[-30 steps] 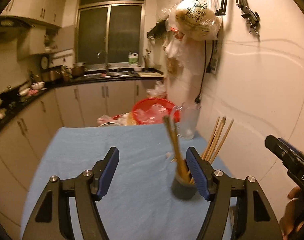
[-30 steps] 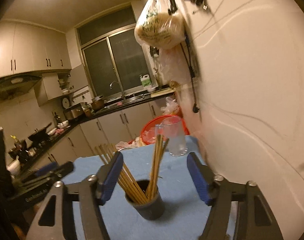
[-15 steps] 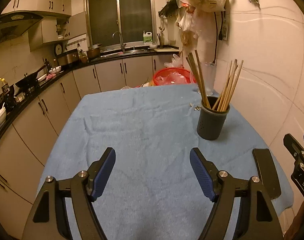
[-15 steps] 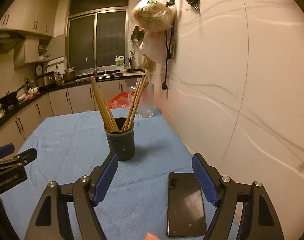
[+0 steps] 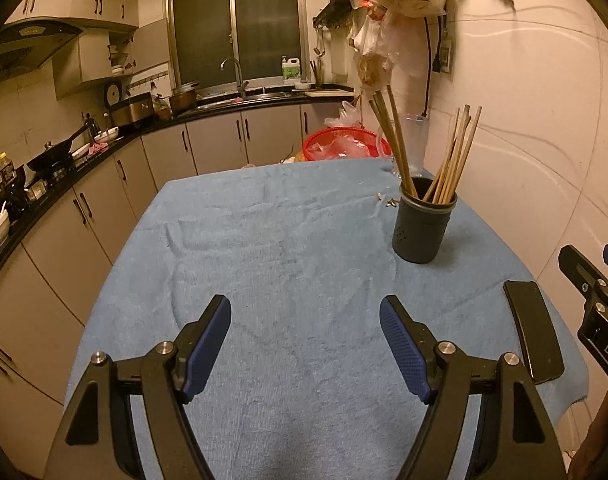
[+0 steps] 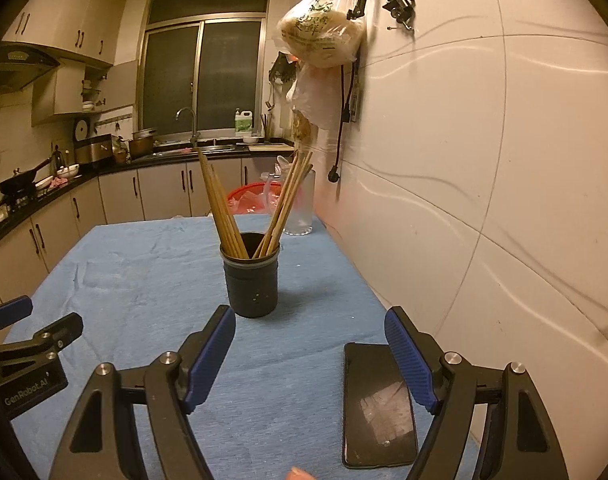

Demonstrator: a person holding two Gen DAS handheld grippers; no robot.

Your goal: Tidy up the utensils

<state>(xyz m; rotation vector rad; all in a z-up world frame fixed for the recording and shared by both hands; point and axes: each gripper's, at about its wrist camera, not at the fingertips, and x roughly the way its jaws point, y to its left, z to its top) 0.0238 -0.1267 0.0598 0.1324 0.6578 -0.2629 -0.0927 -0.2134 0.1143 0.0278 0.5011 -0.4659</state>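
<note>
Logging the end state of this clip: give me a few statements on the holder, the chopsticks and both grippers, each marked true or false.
1. The chopsticks stand in the dark holder. True.
2. The holder lies tipped over on the blue cloth. False: it stands upright.
3. The left gripper is shut on a chopstick. False: it is open and holds nothing.
4. The right gripper is open, apart from the holder. True.
5. A dark phone lies flat on the cloth near the wall. True.
6. The clear pitcher stands between the grippers and the holder. False: it is behind the holder.
</note>
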